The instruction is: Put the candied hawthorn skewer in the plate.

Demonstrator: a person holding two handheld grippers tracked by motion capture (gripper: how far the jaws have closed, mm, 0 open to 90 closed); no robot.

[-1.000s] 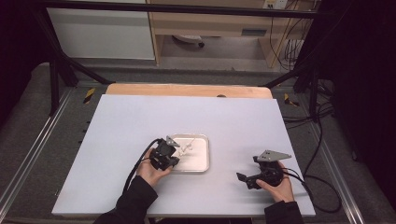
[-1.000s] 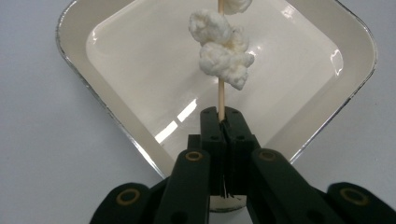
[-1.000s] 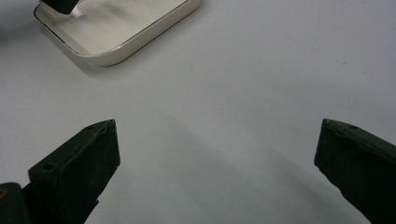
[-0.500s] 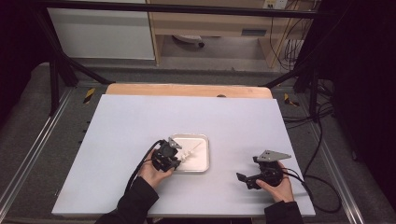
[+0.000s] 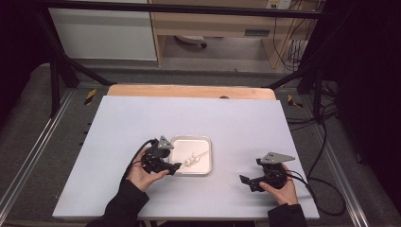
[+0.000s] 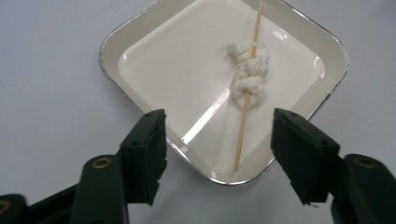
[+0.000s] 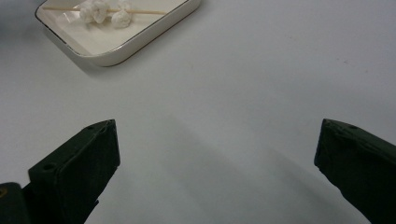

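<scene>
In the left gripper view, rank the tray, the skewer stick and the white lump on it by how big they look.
1. Tray, by far the largest.
2. Skewer stick: nearly spans the tray, but very thin.
3. White lump: shortest, though thicker than the stick.

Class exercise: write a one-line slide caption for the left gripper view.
Open left gripper hovering at the corner of a white tray that holds a skewer of white pieces.

The tray (image 5: 206,142) sits on the table (image 5: 142,118), a little toward the person's edge of its middle. In the tray lies a skewer (image 6: 246,100) with a lump of food (image 6: 249,72) threaded on it, near the tray's right half in the high view. The left gripper (image 5: 174,166) is just beside the tray's left edge. The right gripper (image 5: 246,181) is well apart from the tray, to its right and nearer the person.
</scene>
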